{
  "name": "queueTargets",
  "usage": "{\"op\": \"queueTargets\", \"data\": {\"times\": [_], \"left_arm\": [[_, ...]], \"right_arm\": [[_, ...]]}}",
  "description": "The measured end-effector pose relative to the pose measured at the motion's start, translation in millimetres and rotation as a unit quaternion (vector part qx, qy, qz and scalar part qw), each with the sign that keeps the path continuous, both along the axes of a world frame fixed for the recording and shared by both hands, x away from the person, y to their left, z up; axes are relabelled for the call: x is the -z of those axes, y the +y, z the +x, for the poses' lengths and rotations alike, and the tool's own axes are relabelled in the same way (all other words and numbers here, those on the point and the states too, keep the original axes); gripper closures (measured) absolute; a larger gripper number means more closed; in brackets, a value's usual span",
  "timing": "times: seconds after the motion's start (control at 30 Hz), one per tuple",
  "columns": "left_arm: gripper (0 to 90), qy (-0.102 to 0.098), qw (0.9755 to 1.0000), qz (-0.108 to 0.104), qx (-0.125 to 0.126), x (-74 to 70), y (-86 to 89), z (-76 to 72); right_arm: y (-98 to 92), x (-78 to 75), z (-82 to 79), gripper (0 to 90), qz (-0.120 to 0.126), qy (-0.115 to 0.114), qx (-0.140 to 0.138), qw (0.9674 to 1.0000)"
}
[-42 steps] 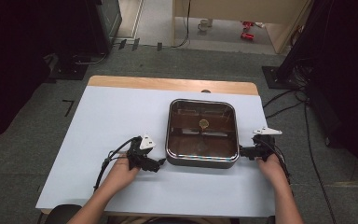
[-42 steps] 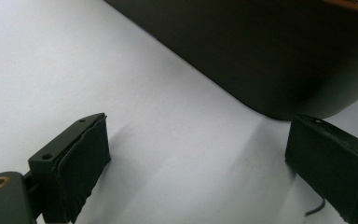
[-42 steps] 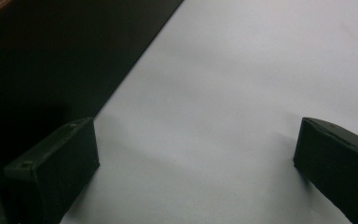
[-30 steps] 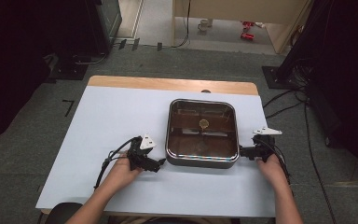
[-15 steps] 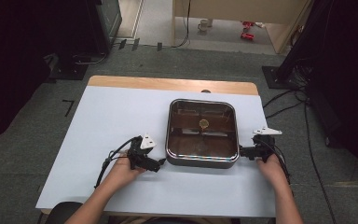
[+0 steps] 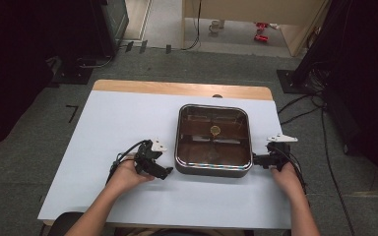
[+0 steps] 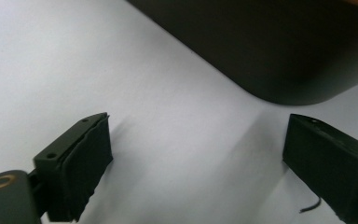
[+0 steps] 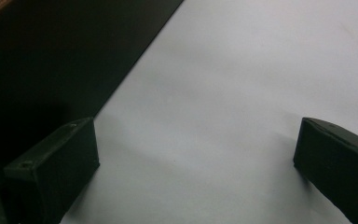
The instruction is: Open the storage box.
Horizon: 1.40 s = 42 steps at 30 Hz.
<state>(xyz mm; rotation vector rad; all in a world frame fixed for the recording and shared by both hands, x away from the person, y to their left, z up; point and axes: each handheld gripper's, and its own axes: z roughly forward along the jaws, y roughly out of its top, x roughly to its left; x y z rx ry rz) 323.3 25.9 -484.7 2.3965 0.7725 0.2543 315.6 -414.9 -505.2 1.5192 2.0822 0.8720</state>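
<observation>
No legible text, label, brand, number or sign is found on any surface. The square pan (image 6: pixel 213 140) and the desk (image 6: pixel 118 128) bear no readable marking; the distant floor items are too small to read.

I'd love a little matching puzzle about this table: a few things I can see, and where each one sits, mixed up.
Things:
1. square pan
2. left tongs
3. right tongs
4. small round yellow piece

Places:
a. inside the pan, near its middle
b. open, beside the pan's right wall
c. on the pale table cover, right of centre
d. open, near the pan's near-left corner, with nothing between the jaws

Pairs: 1-c, 2-d, 3-b, 4-a
</observation>
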Motion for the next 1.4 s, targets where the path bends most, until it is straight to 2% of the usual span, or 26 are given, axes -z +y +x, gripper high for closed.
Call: {"op": "queueTargets", "data": {"times": [0.03,0.17,0.23,0.37,0.53,0.63,0.7,0.9,1.13,1.4], "left_arm": [[15.7,0.019,0.9997,-0.009,0.008,-3.0,4.4,2.3],[16.4,0.025,0.9996,-0.014,0.006,-7.5,8.2,4.3],[23.5,0.027,0.9993,-0.021,0.013,-12.0,10.9,5.7],[24.9,0.044,0.9979,-0.046,0.010,-26.5,15.2,9.0],[25.4,0.051,0.9968,-0.058,0.022,-39.5,15.7,10.4],[25.5,0.041,0.9972,-0.058,0.025,-49.5,15.2,11.6],[25.5,0.029,0.9970,-0.066,0.028,-59.3,14.1,13.2],[25.5,0.014,0.9967,-0.071,0.036,-72.2,11.5,15.7],[25.6,0.005,0.9958,-0.079,0.046,-82.0,1.2,21.0],[25.6,-0.010,0.9951,-0.076,0.062,-84.2,-24.4,29.9]], "right_arm": [[0.0,0.0,0.0,0.0,0.000,0.000,0.000,1.0000],[0.1,0.0,0.0,0.0,0.000,0.000,0.000,1.0000],[0.1,0.0,0.0,0.0,0.000,0.000,0.000,1.0000],[0.1,0.0,0.0,0.0,0.000,0.000,0.000,1.0000],[0.0,0.0,0.1,0.0,-0.001,0.000,0.000,1.0000],[0.0,0.0,0.0,0.0,-0.001,0.000,0.000,1.0000],[0.0,0.0,0.0,0.0,-0.001,0.000,-0.001,1.0000],[0.0,0.0,0.1,0.0,-0.001,0.000,0.000,1.0000],[0.0,0.0,0.0,0.0,-0.001,0.000,0.000,1.0000],[0.0,0.0,0.0,0.0,-0.001,0.000,0.000,1.0000]]}}
